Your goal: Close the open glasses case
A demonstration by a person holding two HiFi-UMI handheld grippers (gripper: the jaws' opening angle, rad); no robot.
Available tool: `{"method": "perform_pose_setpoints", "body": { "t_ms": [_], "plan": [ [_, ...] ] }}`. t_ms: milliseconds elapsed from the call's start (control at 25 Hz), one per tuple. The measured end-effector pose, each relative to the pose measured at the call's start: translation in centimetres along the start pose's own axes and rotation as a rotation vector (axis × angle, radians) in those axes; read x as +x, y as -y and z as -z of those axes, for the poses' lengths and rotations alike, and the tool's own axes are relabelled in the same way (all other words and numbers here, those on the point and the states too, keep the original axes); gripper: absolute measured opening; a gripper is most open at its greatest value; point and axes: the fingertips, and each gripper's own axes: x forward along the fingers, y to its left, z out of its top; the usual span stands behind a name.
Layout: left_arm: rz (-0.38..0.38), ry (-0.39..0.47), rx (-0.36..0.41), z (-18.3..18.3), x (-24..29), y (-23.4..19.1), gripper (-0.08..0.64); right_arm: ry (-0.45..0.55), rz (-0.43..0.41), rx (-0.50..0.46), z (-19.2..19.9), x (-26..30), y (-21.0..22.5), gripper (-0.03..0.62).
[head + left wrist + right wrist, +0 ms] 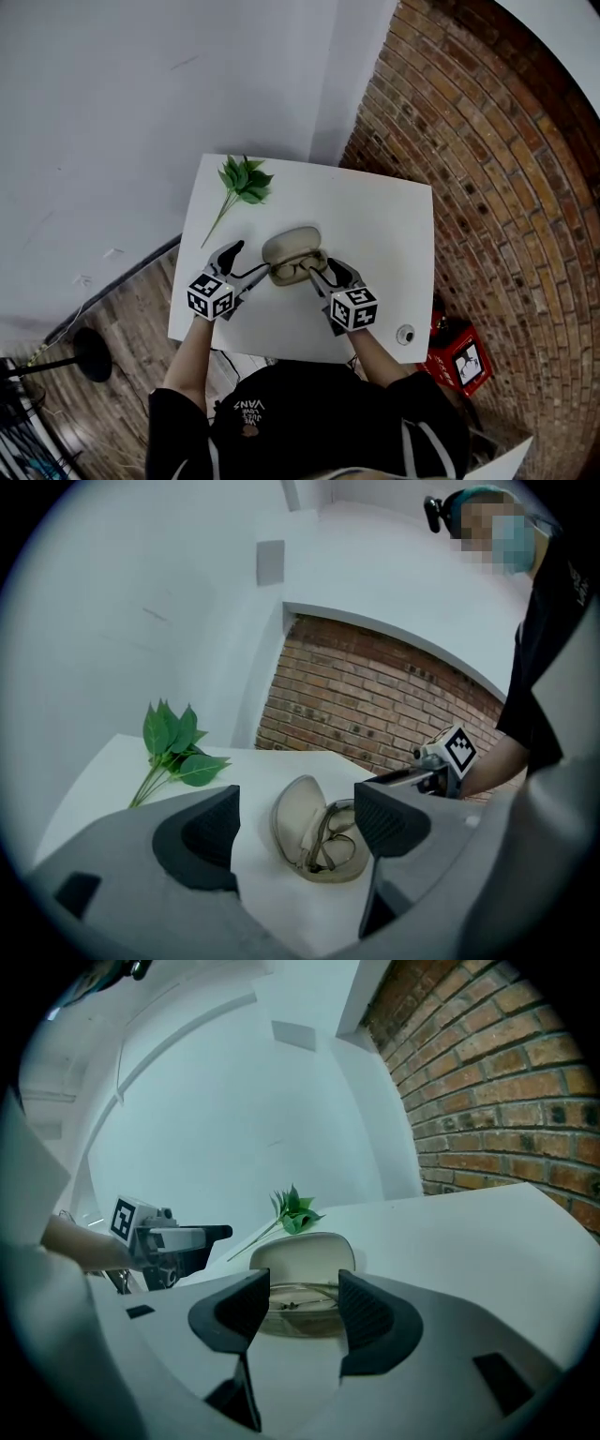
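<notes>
**A:** What is lying at the left of the white surface (375,220)?

**B:** A green leafy sprig (242,183) is lying near the far left corner, well apart from everything else.

**A:** And the left claw (247,262)?

**B:** It is pointing at the glasses case (292,251) from the left. Its jaws are standing apart and gripping nothing (the case is showing between them, just beyond the tips).

**A:** Where is the case sitting?

**B:** It is sitting near the middle of the surface, open, with its lid standing up on the far side. A pair of glasses (298,271) is resting in the lower half.

**A:** And the right claw (325,273)?

**B:** It is hovering just beside the case's near right edge, jaws likewise parted and empty. I cannot tell whether either claw is touching the case. A brick wall (487,169) is running along the right.
</notes>
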Motion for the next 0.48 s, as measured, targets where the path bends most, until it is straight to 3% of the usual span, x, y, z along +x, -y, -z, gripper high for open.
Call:
{"method": "perform_pose_setpoints", "body": {
  "t_ms": [280, 480],
  "plan": [
    [0.162, -0.113, -0.003, 1.8, 3.1, 1.2, 0.418, -0.037, -0.006, 0.006, 1.0, 0.6, 0.5, 0.225],
    [0.199, -0.173, -0.001, 2.8, 4.2, 1.3, 0.445, -0.057, -0.011, -0.003, 1.8, 0.6, 0.6, 0.225]
  ]
}}
